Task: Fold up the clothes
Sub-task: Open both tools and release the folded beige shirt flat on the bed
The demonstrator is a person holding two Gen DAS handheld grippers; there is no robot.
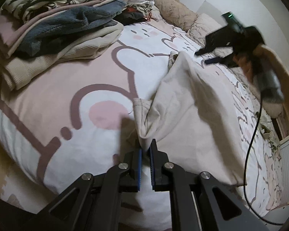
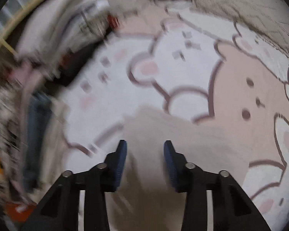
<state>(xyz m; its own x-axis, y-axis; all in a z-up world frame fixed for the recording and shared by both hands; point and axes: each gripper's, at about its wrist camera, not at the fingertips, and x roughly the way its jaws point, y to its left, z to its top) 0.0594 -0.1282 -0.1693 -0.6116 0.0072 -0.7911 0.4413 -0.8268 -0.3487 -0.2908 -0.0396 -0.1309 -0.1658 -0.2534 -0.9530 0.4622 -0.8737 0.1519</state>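
A cream garment (image 1: 185, 104) lies bunched on the pink cartoon bedsheet (image 1: 82, 73). My left gripper (image 1: 146, 146) is shut on a corner of this garment and lifts it slightly off the bed. In the left wrist view my right gripper (image 1: 206, 55) hovers open over the far end of the garment, held by a hand. In the blurred right wrist view my right gripper (image 2: 144, 148) is open and empty just above the cream garment (image 2: 163, 134), with cloth showing between the fingers.
A pile of clothes (image 1: 57, 19) sits at the back left of the bed, also blurred in the right wrist view (image 2: 38, 77). A beige quilt (image 1: 179, 13) lies along the far edge. A black cable (image 1: 254, 134) hangs at the right.
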